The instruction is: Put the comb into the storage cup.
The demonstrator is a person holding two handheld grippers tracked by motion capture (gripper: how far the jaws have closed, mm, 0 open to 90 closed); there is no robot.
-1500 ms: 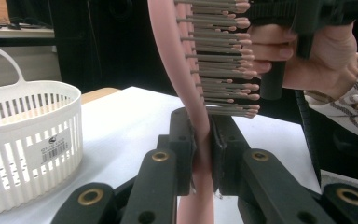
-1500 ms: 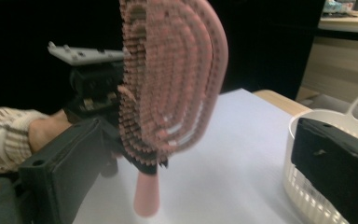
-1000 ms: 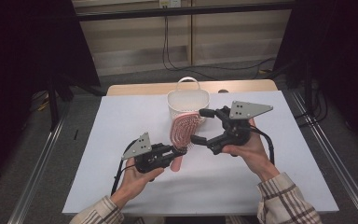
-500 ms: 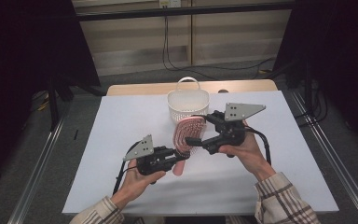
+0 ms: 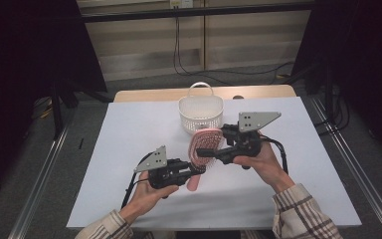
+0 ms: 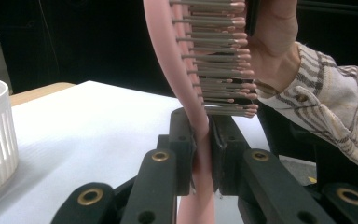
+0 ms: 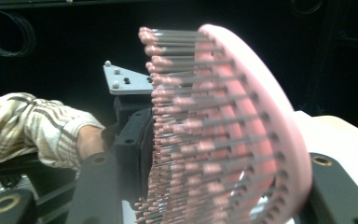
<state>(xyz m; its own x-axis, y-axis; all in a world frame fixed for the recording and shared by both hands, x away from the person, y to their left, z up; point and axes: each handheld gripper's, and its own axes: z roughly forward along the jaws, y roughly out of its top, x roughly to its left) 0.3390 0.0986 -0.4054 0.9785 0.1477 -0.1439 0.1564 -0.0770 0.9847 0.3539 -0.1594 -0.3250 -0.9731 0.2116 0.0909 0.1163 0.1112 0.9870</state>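
Both grippers' fingers pinch the pink hairbrush: left its handle, right its head.

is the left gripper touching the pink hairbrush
Touching. In the left gripper view, the left gripper has both fingers pressed against the pink hairbrush at its neck, with no gap.

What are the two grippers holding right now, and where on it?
A pink hairbrush: left gripper clamps its handle neck; right gripper straddles the bristled head, grip unclear.

table evenly lit | surroundings dark | brush bristles blurred close-up | no glare
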